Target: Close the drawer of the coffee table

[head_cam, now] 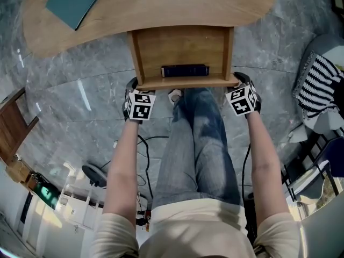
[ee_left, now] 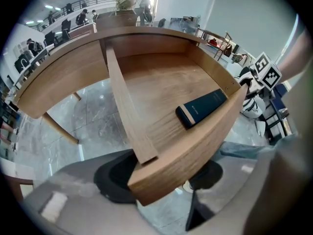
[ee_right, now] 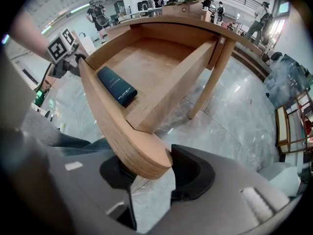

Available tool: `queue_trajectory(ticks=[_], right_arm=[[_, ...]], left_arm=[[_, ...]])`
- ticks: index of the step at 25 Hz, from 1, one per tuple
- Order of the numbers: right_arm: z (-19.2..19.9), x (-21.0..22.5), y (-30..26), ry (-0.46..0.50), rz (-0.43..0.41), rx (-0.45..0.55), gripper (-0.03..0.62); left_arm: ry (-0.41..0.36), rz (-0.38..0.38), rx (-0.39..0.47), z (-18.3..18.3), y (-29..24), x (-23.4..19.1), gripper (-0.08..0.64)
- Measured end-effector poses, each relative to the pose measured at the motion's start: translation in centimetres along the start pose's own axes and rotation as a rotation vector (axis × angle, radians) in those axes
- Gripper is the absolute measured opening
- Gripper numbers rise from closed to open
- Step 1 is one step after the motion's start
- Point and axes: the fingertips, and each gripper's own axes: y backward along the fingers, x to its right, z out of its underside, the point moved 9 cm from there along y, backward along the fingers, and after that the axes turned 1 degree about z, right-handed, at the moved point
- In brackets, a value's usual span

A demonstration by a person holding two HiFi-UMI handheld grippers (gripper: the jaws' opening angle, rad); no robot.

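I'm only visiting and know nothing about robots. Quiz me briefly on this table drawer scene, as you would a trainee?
1. True or false: the drawer is fully shut.
2. What lies inside it? A) a cup B) a dark flat box C) a spoon
3. Which part sits between the jaws of the left tool and of the right tool?
Key: 1 false; 2 B; 3 the drawer front.

Bright, even light; gripper views bulge, corners dark and blurred
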Motion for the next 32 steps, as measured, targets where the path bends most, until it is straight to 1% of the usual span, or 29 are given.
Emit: queue_trajectory(ticks=[12, 20, 32], right_arm=[[-0.7, 0.4, 2.6, 0.007, -0.010, -0.014, 0.172], [-1.5, 1.0, 3.8, 0.015, -0.008, -0.020, 0.172], [-3.3, 2.0, 3.8, 0.003, -0.001, 0.005, 0.172]], left_arm=[[0.007, 0.012, -0.008, -0.9, 2.4, 0.5, 0.276], [0.011, 0.002, -0.004, -1.7, 3.6, 0.8, 0.275], [-0.019, -0.024, -0.001, -4.0, 3.7, -0.8, 0.275]])
